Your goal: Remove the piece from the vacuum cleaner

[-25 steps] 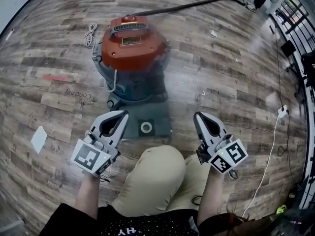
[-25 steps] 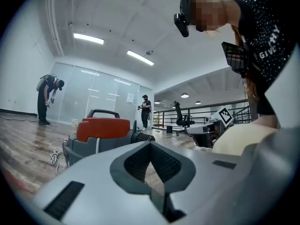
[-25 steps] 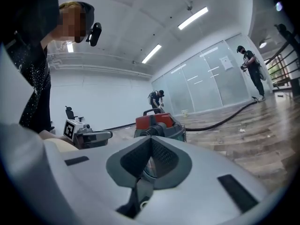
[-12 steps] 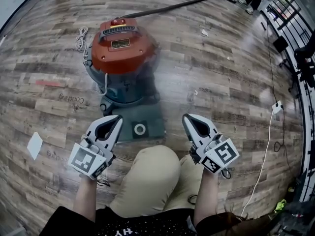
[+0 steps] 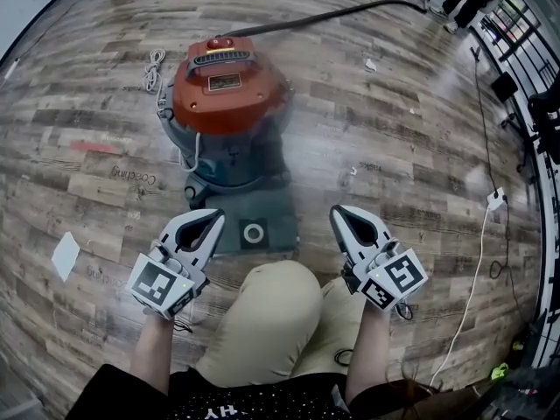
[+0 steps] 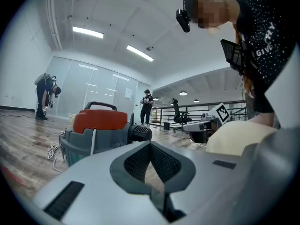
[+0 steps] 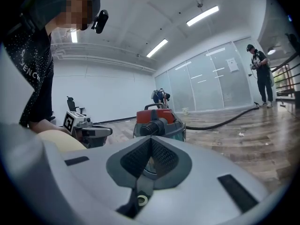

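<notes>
Judging from how things lie, no contact has been made with the vacuum cleaner [image 5: 229, 94]. The left gripper [image 5: 215, 216] and the right gripper [image 5: 338, 211] are held low over the wooden floor [image 5: 394, 147], one to each side of the person's bent knee [image 5: 267, 318]. On both, the fingers are clenched tip to tip with nothing caught between them; in each gripper view the ribbed pads are seen meeting in a closed point.

The vacuum cleaner is stood upright ahead of both sets of fingertips, well beyond them and somewhat toward the left gripper's side, with its orange lid uppermost. A black ribbed stub [image 6: 139, 133] is carried on the side of the body that is turned toward the fingers. In the right gripper view it is framed directly above the closed tips.

A flat grey-green pad [image 5: 273, 217] with a white ring is laid on the floor between the two grippers. It is found just beside the left fingertips and farther from the right ones, and its far edge is set against the foot of the machine. Its length appears to run away from the fingers toward the vacuum cleaner, though it is close to square.

Which of these is the piece meant cannot be settled from here. Either way the left gripper is judged the nearer, and its fingers would have to be released before anything could be taken.
</notes>
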### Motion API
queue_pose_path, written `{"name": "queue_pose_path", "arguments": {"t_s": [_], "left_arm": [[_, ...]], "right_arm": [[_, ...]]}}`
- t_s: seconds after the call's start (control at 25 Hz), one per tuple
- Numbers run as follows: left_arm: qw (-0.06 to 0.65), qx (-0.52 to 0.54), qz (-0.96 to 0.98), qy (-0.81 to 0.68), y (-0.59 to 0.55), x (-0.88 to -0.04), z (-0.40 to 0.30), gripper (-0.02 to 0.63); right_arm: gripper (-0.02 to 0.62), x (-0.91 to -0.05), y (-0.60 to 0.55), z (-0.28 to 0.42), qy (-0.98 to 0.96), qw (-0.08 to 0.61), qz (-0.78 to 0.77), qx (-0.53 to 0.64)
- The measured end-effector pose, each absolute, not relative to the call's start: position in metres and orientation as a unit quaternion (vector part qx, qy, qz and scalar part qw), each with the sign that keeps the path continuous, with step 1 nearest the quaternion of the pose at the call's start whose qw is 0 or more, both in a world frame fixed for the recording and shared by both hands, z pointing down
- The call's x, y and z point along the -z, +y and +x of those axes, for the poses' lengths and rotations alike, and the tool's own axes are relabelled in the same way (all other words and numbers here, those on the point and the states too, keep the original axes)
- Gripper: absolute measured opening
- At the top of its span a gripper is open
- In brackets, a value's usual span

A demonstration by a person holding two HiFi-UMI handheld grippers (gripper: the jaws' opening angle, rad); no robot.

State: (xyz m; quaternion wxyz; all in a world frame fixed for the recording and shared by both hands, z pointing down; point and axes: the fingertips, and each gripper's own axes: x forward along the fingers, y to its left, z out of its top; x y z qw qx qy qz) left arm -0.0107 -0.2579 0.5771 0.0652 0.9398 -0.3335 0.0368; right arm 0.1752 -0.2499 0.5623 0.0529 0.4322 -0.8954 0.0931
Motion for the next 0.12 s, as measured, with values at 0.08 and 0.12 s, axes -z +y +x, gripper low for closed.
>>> {"name": "queue_pose_path", "arguments": {"t_s": [0.08, 0.12], "left_arm": [[0.068, -0.039, 0.940, -0.331, -0.2559, -0.5763, -0.0098, 0.009], [0.069, -0.039, 0.940, -0.330, -0.2551, -0.5761, -0.0097, 0.009]], "right_arm": [[0.011, -0.5627, -0.2500, 0.1751, -0.895, 0.054, 0.432, -0.093], [0.011, -0.5629, -0.2501, 0.1750, -0.896, 0.055, 0.432, -0.094]]}}
